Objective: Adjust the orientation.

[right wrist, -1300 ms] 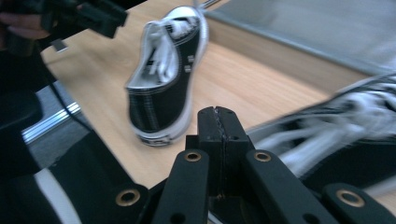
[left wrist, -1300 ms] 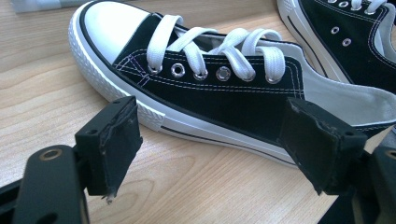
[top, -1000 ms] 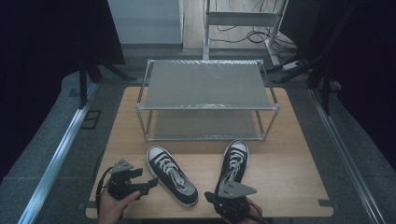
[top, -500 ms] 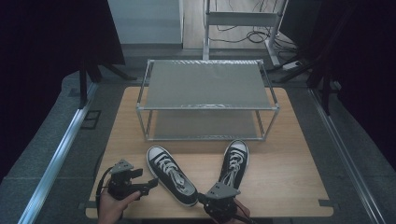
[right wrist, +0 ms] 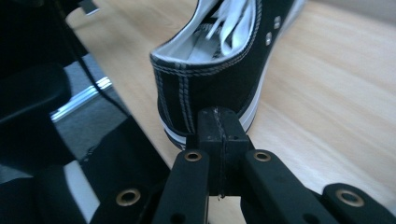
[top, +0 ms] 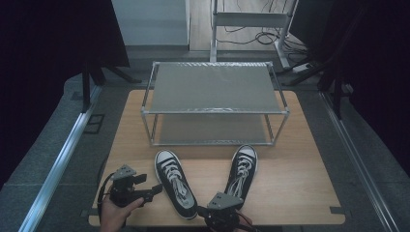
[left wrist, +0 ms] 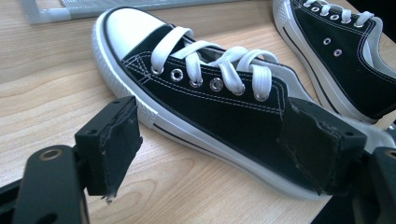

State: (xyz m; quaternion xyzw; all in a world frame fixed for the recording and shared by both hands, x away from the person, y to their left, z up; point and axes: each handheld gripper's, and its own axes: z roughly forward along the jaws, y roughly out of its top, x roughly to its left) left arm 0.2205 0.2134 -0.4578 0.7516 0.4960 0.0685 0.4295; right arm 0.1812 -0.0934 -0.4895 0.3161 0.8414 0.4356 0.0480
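Two black canvas sneakers with white laces and toe caps lie on the wooden table (top: 300, 193), toes pointing toward the far side. My left gripper (top: 151, 190) rests beside the left sneaker (top: 175, 183) with its jaws apart. In the left gripper view this gripper (left wrist: 217, 149) faces the sneaker's side (left wrist: 210, 93) and grips nothing, and the other sneaker (left wrist: 345, 60) lies beyond. My right gripper (top: 226, 207) sits at the near table edge behind the right sneaker (top: 242, 169). Its pads (right wrist: 218, 123) are pressed together just behind the heel (right wrist: 205, 79), with nothing between them.
A two-tier metal rack (top: 212, 104) with grey shelves stands across the back half of the table, its front posts just beyond the sneakers' toes. The near table edge runs right under both hands. Dark floor and rails flank the table.
My right gripper has shifted left and toward the near edge, sinking behind the right sneaker's heel. The left gripper and both sneakers have stayed where they were.
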